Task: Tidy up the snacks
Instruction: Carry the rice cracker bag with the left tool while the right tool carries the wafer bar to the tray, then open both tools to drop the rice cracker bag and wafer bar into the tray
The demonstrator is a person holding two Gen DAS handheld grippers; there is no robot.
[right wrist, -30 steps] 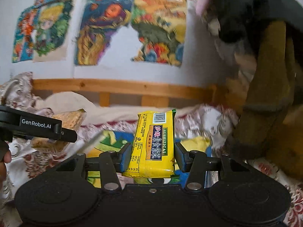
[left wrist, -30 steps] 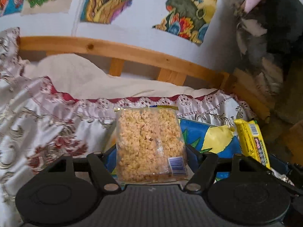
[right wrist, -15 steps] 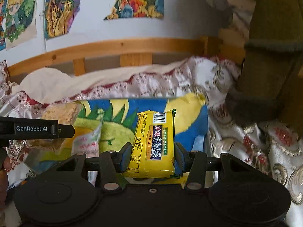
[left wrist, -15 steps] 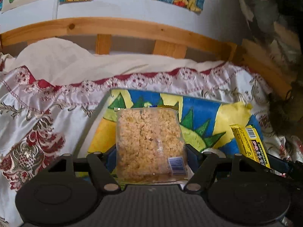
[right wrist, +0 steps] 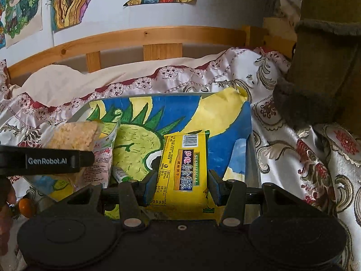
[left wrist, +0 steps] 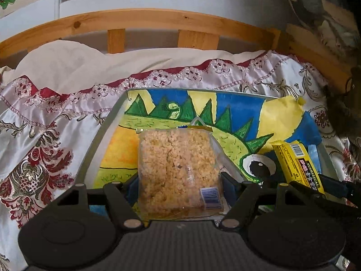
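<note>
My left gripper (left wrist: 179, 186) is shut on a clear pack of puffed rice cake (left wrist: 178, 169), held over a box lined with a blue, yellow and green dinosaur drawing (left wrist: 203, 113). My right gripper (right wrist: 182, 186) is shut on a yellow biscuit pack (right wrist: 183, 167), held over the same box (right wrist: 216, 122). The yellow pack also shows at the right of the left wrist view (left wrist: 297, 164). The rice cake pack (right wrist: 74, 135) and the left gripper's arm (right wrist: 45, 160) show at the left of the right wrist view.
The box lies on a white and red floral bedspread (left wrist: 45, 140). A wooden bed rail (left wrist: 158, 20) and a wall with drawings stand behind. A pink-printed snack pack (right wrist: 101, 160) and a small tube (right wrist: 119, 172) lie in the box. An olive coat (right wrist: 325, 45) hangs at right.
Both grippers have tilted down and moved forward over the box, each still holding its pack. The box lining now fills more of both views.
</note>
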